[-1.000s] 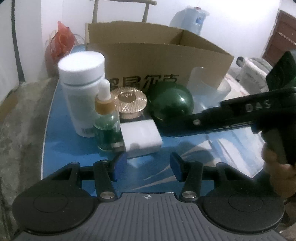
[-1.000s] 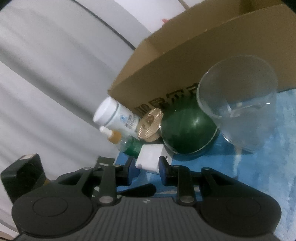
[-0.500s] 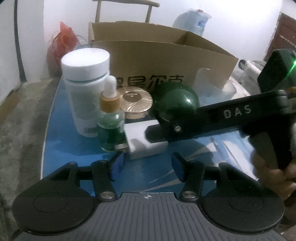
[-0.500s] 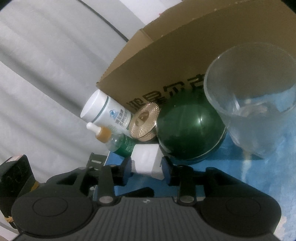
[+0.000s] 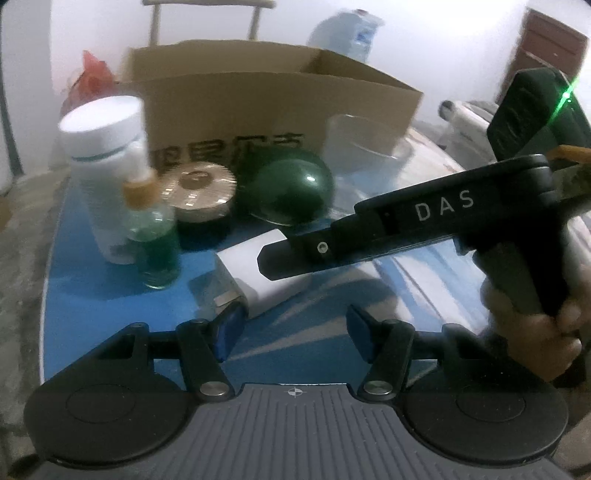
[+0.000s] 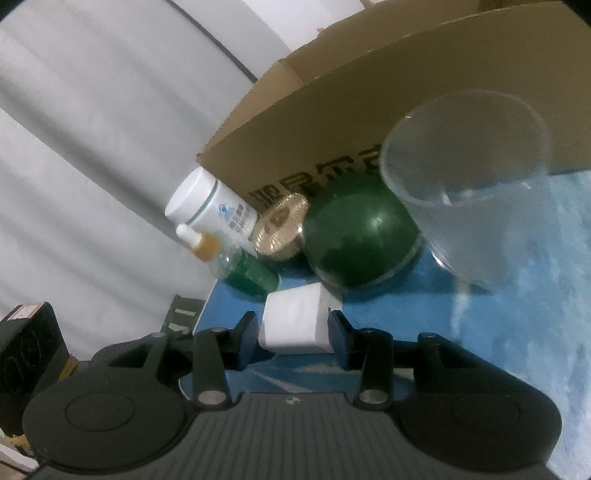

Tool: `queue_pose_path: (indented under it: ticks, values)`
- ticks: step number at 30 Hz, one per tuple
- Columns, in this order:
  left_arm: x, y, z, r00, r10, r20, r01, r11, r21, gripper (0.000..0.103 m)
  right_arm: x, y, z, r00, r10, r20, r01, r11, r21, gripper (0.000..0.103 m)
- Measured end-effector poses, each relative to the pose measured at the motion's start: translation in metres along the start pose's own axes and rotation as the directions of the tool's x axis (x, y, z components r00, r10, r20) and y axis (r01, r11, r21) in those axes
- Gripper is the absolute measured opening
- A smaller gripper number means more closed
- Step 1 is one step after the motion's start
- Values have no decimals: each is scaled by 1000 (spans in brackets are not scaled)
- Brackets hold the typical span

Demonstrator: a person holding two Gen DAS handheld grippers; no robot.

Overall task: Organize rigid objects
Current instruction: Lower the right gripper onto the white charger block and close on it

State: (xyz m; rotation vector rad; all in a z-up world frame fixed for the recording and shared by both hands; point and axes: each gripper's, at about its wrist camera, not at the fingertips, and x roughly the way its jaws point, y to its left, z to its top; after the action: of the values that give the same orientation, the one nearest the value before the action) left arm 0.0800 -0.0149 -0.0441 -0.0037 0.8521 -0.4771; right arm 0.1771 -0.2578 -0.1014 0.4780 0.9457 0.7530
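Note:
A white charger block [image 6: 295, 325] lies on the blue tabletop [image 5: 92, 295]. My right gripper [image 6: 293, 341] straddles it: its jaws are opening, the block sits between the pads, and a thin gap shows at the left pad. In the left wrist view a right finger [image 5: 314, 251] lies across the block [image 5: 251, 266]. My left gripper [image 5: 295, 332] hovers just in front, its jaws opening with nothing between them; the block's metal prongs are near its left fingertip. Behind stand a white bottle [image 5: 99, 166], a green dropper bottle [image 5: 155, 236], a gold-lidded jar [image 5: 201, 195], a dark green dome [image 5: 291, 192] and a clear cup [image 6: 472, 192].
An open cardboard box [image 5: 258, 99] stands at the back of the table, right behind the row of objects. A person's hand [image 5: 532, 325] holds the right gripper's handle at the right. A red bag [image 5: 88, 77] and a water jug [image 5: 343, 33] are beyond the table.
The right gripper has come forward and down onto the white block, and its jaws have widened from in front of the block to around it. The left gripper's jaws have widened a little.

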Motion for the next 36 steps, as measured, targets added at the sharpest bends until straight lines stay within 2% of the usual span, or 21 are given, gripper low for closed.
queue_pose_path:
  ticks: [7, 14, 19, 34, 36]
  values:
    - [2, -24, -5, 999, -46, -21, 47, 996, 79, 61, -24, -11, -14, 1000, -22, 18, 22, 1000, 23, 45]
    - [-2, -28, -4, 999, 27, -24, -23, 990, 140, 61, -25, -19, -16, 999, -15, 31, 13, 999, 53, 45]
    - [-10, -24, -3, 997, 76, 2, -76, 987, 144, 61, -21, -19, -15, 999, -11, 33, 9, 998, 56, 45]
    - [19, -20, 9, 998, 69, 8, -69, 985, 158, 61, -20, -22, -16, 999, -15, 32, 13, 997, 72, 45]
    - [20, -21, 9, 998, 70, 7, -70, 985, 161, 58, -19, -22, -16, 999, -13, 33, 10, 997, 73, 45]
